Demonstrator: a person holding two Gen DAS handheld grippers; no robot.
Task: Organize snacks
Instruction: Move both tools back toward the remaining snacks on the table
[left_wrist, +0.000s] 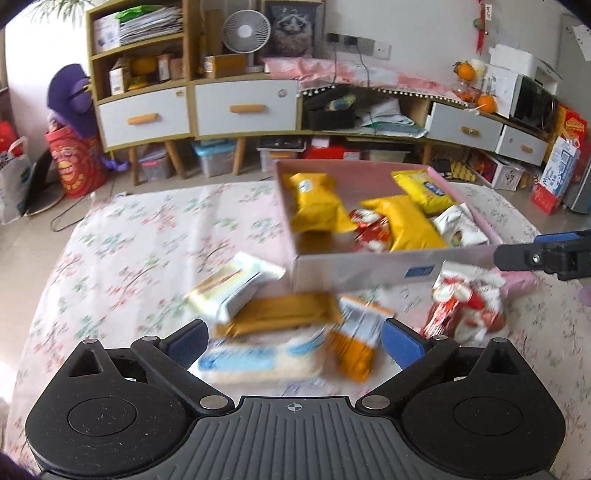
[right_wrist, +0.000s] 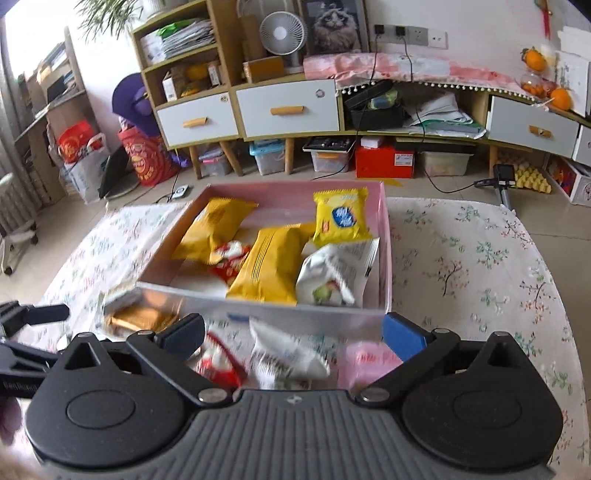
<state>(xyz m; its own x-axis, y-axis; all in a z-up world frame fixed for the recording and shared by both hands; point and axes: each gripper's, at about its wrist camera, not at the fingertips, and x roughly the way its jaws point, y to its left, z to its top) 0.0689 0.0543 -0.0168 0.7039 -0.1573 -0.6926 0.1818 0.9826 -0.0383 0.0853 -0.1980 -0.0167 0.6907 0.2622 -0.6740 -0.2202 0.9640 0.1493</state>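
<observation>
The pink box (right_wrist: 384, 254) sat on the floral cloth (right_wrist: 461, 266), holding yellow packs (right_wrist: 269, 266), a white bag (right_wrist: 336, 273) and a red pack (right_wrist: 231, 260). More snacks (left_wrist: 280, 332) lay loose just before it. The left gripper (left_wrist: 295, 341) and right gripper (right_wrist: 293, 332) both stood released, jaws wide over the loose packs, gripping nothing.

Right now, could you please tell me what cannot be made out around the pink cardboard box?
- Left wrist view: loose packets before the pink cardboard box, motion-blurred, labels unreadable.
- Right wrist view: pink packet, blurred, partly behind the right gripper.
- Box floor: covered by snacks.
</observation>
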